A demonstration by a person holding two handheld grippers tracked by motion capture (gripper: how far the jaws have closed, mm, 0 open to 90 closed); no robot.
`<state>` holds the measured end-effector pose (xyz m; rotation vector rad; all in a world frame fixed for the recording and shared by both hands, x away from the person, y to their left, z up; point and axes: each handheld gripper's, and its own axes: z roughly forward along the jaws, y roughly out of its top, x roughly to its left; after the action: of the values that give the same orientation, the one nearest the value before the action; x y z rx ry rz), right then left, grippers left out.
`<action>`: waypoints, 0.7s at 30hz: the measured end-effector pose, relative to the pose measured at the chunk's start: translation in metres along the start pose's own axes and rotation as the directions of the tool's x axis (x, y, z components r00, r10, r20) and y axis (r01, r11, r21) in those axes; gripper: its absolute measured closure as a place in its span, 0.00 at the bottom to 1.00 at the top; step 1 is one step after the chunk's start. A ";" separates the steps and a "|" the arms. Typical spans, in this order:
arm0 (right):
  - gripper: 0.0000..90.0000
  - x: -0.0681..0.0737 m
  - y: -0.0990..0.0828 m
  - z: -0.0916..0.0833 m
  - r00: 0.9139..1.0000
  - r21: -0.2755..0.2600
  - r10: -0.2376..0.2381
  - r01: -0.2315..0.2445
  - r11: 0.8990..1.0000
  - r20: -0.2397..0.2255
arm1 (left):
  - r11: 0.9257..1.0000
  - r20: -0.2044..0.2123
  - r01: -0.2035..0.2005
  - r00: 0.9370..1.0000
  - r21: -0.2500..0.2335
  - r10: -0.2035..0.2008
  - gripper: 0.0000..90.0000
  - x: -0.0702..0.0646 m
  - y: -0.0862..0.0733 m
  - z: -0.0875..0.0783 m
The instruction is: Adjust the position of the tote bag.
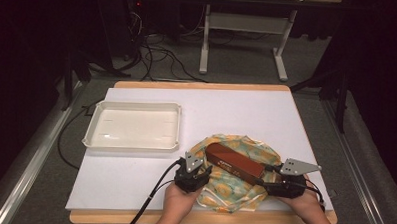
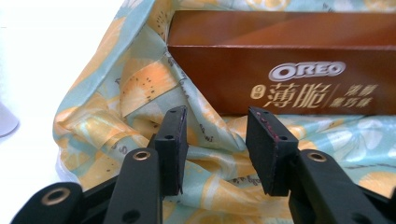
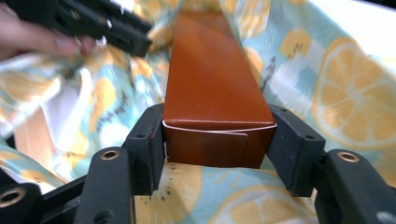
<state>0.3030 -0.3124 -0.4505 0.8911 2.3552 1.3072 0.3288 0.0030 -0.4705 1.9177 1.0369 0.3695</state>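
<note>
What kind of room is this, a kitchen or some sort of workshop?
Most likely a lab or recording studio, not a kitchen. A white-topped table stands among dark curtains, loose cables trail across the carpeted floor, and a bare metal stand stands behind. The table holds a few props: a tray, a cloth and a biscuit box.

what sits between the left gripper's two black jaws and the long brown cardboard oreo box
In the left gripper view, folds of the lemon-print cloth lie between the open left gripper and the brown Oreo box.

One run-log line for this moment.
right gripper: shut on Oreo box end | left gripper: open over cloth | tray: empty
</note>
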 end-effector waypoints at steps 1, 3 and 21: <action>0.47 0.000 -0.001 0.002 1.000 0.010 0.006 -0.006 1.000 0.000 | 1.000 -0.001 0.001 1.000 -0.002 -0.001 0.65 0.000 0.000 0.000; 0.45 0.000 -0.002 0.007 1.000 0.026 0.011 -0.011 1.000 0.006 | 1.000 0.000 0.000 1.000 -0.003 0.000 0.65 0.000 0.000 -0.001; 0.49 0.001 0.012 -0.009 0.999 -0.010 0.028 -0.027 1.000 0.031 | 0.996 -0.024 -0.025 0.999 -0.086 0.023 0.52 0.003 0.013 -0.017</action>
<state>0.3020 -0.3126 -0.4356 0.9371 2.3191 1.3051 0.3274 0.0119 -0.4510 1.8536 0.9977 0.4445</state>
